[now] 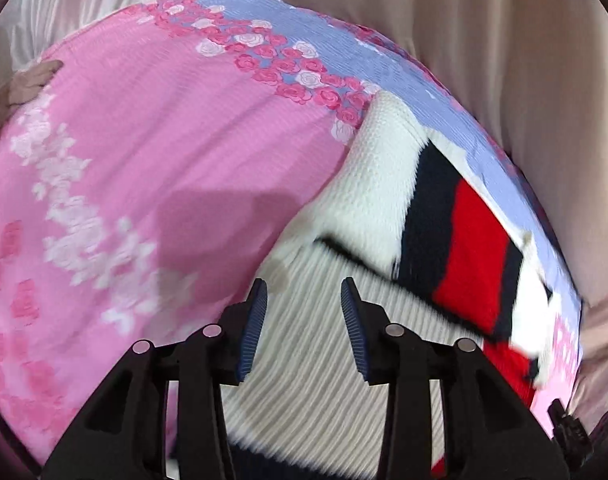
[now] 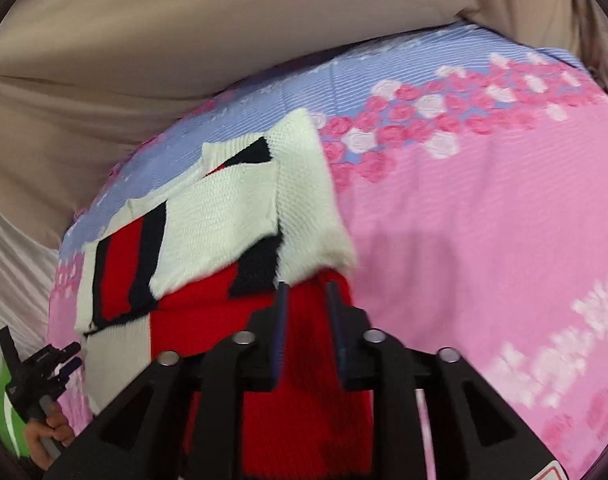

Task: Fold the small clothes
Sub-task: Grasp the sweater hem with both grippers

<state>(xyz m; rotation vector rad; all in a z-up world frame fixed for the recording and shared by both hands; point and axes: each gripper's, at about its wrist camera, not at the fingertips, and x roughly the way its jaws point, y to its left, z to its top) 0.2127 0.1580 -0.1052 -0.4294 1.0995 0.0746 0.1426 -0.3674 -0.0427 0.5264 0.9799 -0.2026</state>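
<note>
A small knit sweater (image 1: 387, 184), white with red and navy blocks, lies on a pink and lilac floral bedsheet (image 1: 152, 128). In the left wrist view my left gripper (image 1: 304, 292) is open, its blue-padded fingers over the white ribbed hem (image 1: 311, 384); nothing sits between them. In the right wrist view the sweater (image 2: 224, 216) is partly folded, a white sleeve lying across its body. My right gripper (image 2: 305, 292) stands with its jaws a narrow gap apart over the red part (image 2: 304, 400); whether it pinches the cloth is unclear. The left gripper (image 2: 70, 354) also shows at the lower left.
Beige fabric (image 2: 184, 40) hangs behind the bed. The floral sheet (image 2: 483, 220) stretches to the right of the sweater. A brownish cloth (image 1: 28, 84) lies at the sheet's far left edge. A hand (image 2: 48, 432) holds the left gripper's handle beside something green.
</note>
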